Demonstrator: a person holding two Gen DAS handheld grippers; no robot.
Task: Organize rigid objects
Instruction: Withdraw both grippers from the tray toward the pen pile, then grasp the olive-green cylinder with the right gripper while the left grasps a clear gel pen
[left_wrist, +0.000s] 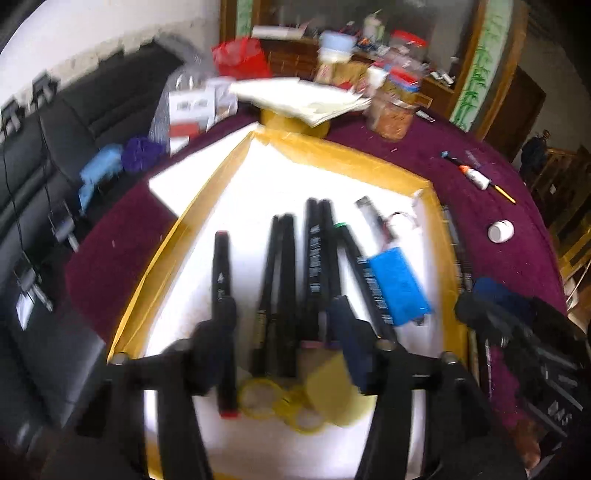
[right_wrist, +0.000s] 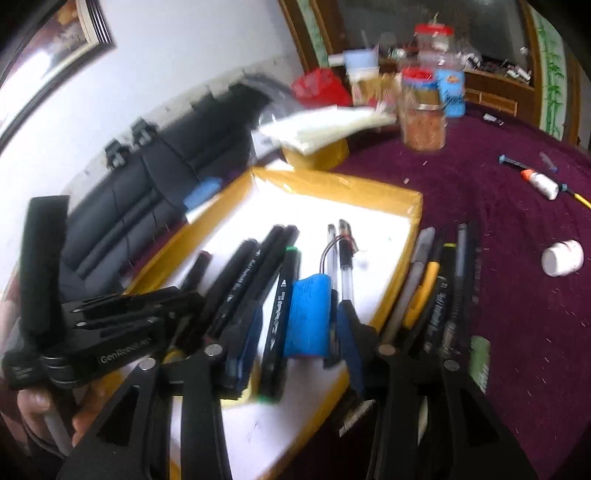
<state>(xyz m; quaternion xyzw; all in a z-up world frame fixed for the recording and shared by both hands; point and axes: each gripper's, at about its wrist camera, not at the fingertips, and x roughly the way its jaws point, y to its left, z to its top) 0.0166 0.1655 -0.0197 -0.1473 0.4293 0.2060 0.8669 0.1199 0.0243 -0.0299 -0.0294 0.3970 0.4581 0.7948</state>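
A shallow white tray with a yellow taped rim (left_wrist: 343, 157) (right_wrist: 373, 190) lies on the purple tablecloth. Several black markers (left_wrist: 286, 280) (right_wrist: 255, 269) lie side by side in it, with a blue battery pack (left_wrist: 399, 286) (right_wrist: 308, 317), a clear pen (right_wrist: 345, 258), yellow tape rolls (left_wrist: 258, 398) and a yellow sponge (left_wrist: 338, 391). My left gripper (left_wrist: 284, 328) hovers open over the markers' near ends and holds nothing. My right gripper (right_wrist: 295, 328) is open over the battery pack and a green-capped marker (right_wrist: 279, 321). More pens and a yellow utility knife (right_wrist: 421, 295) lie right of the tray.
On the cloth to the right lie a white bottle (right_wrist: 563, 257) (left_wrist: 500, 230), a glue bottle (right_wrist: 541, 183) and a thin pen (left_wrist: 480, 177). Jars (right_wrist: 424, 122), a red bag (left_wrist: 240, 57) and papers (left_wrist: 299, 98) crowd the far side. A black sofa (left_wrist: 55, 177) stands on the left.
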